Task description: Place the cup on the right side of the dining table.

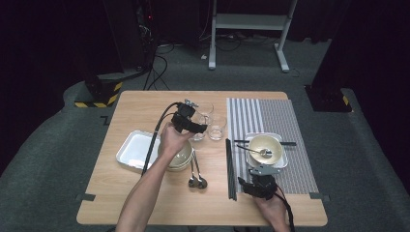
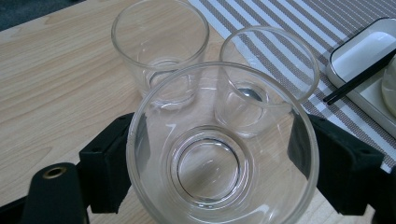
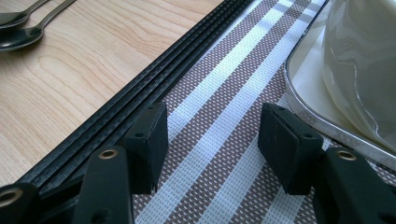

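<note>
On the left of the table (image 1: 121, 203) lies a white tray (image 1: 133, 150), bare inside, and just right of it a stack of pale bowls (image 1: 180, 158) partly covered by the person's left hand (image 1: 170, 140). Two spoons (image 1: 197, 180) lie side by side at the stack's near edge, handles running back under it. The left gripper (image 1: 193, 126) reaches toward the middle of the table and grasps a glass (image 2: 219, 154): in the left gripper view its black pads (image 2: 109, 165) press the clear wall on both sides, and the glass sits upright with its mouth to the camera. Two more glasses stand on the wood just beyond it, the left glass (image 2: 161, 44) and the right glass (image 2: 266, 70), close together; the right one is at the edge of the striped mat (image 1: 270, 121). Whether the held glass rests on the table or hangs above it cannot be told. Further right a bundle of black chopsticks (image 1: 230, 169) lies along the mat's left border. On the mat sits a second tray (image 1: 285, 162) holding a cream bowl (image 1: 266, 145) with a spoon (image 1: 258, 152) in it, and one pair of chopsticks (image 1: 290, 143) rests across the tray behind the bowl. At the near right the right gripper (image 1: 258, 186) hovers low over the mat, jaws released and wide apart with only striped cloth between them, the chopstick bundle just outside its left jaw and the tray rim beside its right
</note>
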`<state>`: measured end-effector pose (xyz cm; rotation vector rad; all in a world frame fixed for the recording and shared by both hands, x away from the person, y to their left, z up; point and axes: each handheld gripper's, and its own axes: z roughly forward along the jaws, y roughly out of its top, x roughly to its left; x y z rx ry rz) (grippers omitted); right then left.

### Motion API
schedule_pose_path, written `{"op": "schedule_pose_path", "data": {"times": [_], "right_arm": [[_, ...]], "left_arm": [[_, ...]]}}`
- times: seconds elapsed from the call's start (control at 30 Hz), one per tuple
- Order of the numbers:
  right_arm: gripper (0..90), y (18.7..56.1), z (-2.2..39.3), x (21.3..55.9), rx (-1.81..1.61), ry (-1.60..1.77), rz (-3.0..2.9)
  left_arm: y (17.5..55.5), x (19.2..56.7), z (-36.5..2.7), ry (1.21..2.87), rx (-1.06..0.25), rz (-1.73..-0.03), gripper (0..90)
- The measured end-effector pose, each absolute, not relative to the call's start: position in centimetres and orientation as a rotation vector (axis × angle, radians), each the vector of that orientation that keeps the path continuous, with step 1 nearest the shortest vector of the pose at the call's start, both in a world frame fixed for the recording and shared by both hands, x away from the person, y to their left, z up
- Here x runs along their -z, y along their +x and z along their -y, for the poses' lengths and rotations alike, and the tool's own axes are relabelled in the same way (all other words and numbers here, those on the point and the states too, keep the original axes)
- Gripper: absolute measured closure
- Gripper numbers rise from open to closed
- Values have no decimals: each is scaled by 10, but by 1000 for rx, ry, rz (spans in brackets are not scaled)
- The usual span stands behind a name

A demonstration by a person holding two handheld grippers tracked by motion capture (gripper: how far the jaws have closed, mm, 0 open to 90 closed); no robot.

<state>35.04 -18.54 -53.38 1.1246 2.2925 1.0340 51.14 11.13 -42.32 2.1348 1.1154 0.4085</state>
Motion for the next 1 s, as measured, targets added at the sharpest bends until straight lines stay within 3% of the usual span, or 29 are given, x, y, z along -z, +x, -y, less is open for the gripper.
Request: {"op": "schedule_pose_path", "data": {"times": [1.0], "right_arm": [[393,351,186,533,-1062,1153,-2301]], "left_arm": [[490,394,-112,2135,-347,-1019,184]]}}
